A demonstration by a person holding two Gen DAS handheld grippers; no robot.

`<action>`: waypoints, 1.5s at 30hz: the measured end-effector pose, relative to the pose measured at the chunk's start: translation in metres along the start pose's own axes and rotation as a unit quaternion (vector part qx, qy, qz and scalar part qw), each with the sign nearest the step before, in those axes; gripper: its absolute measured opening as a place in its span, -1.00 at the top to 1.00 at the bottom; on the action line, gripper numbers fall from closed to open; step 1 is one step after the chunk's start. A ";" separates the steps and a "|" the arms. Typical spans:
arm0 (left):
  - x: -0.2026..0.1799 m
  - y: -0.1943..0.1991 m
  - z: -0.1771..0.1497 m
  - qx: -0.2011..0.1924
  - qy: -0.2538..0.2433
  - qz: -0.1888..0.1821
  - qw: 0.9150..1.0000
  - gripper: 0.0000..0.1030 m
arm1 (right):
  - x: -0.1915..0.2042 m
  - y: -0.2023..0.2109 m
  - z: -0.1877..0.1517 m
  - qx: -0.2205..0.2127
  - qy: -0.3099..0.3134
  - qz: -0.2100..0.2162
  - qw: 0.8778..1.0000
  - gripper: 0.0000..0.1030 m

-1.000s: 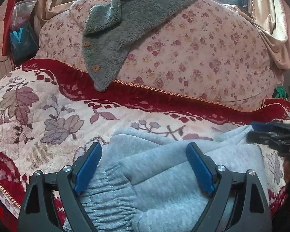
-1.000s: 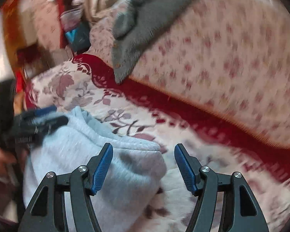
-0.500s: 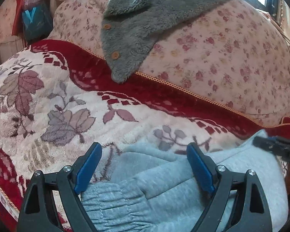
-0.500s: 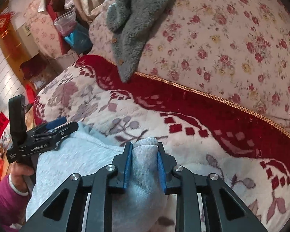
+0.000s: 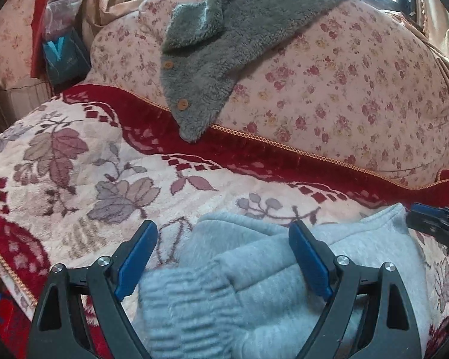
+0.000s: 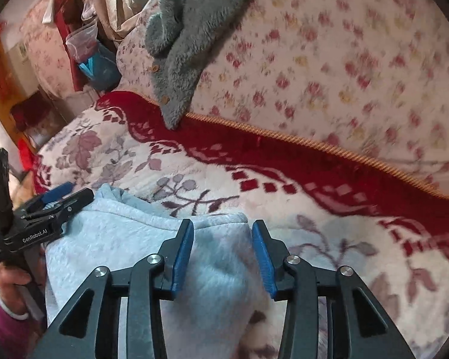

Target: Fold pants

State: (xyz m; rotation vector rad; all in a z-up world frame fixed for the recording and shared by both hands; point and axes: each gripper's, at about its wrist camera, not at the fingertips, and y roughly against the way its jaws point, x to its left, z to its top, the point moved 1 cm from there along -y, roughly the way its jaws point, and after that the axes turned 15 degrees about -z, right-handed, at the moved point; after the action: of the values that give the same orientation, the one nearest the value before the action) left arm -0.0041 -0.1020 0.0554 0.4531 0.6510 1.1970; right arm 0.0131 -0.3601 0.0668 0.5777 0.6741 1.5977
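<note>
The light grey pants [image 5: 254, 284] lie folded in a bundle on the floral bed blanket, ribbed cuff [image 5: 182, 308] toward the left wrist camera. My left gripper [image 5: 224, 257] is open, its jaws wide apart over the bundle. My right gripper [image 6: 221, 254] is partly open, its blue pads on either side of the pants' right corner [image 6: 218, 239], no longer pinching it. The left gripper [image 6: 45, 209] also shows in the right wrist view, at the pants' left edge. The right gripper's tip [image 5: 437, 224] shows at the right edge of the left wrist view.
A red and cream floral blanket [image 5: 89, 179] covers the bed. Behind it rises a big flowered quilt roll [image 5: 344, 89] with a grey fleece jacket [image 5: 224, 45] draped on it. Bags and clutter [image 5: 63, 51] stand at the far left.
My right gripper, open a second ago, shut on the pants' corner half a second ago and has now opened off it. My left gripper stayed open and shifted a little over the bundle.
</note>
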 end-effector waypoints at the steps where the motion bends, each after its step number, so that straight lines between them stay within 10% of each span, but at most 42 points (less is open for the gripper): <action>1: -0.001 0.003 0.000 -0.002 0.002 0.000 1.000 -0.73 | 0.002 0.009 -0.002 -0.006 -0.002 0.000 1.000 -0.08; 4: -0.007 0.019 -0.002 -0.013 0.004 0.001 1.000 -0.72 | 0.012 0.035 -0.010 -0.027 -0.008 -0.004 1.000 -0.46; 24: -0.053 0.086 -0.033 -0.057 -0.034 -0.003 0.998 -0.75 | 0.039 0.086 -0.062 -0.030 -0.015 -0.015 0.999 -0.76; 35: -0.007 0.085 -0.051 -0.029 0.009 -0.014 0.999 -0.86 | 0.009 0.068 -0.082 0.029 -0.059 0.018 0.998 -1.00; 45: 0.042 0.055 -0.060 0.019 0.069 -0.102 0.992 -0.87 | -0.001 0.021 -0.092 0.095 -0.118 0.109 0.982 -1.00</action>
State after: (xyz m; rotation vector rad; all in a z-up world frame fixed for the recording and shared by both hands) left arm -0.0744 -0.0454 0.0373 0.3295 0.8205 1.0294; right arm -0.0659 -0.3717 0.0170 0.9941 0.6034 1.6429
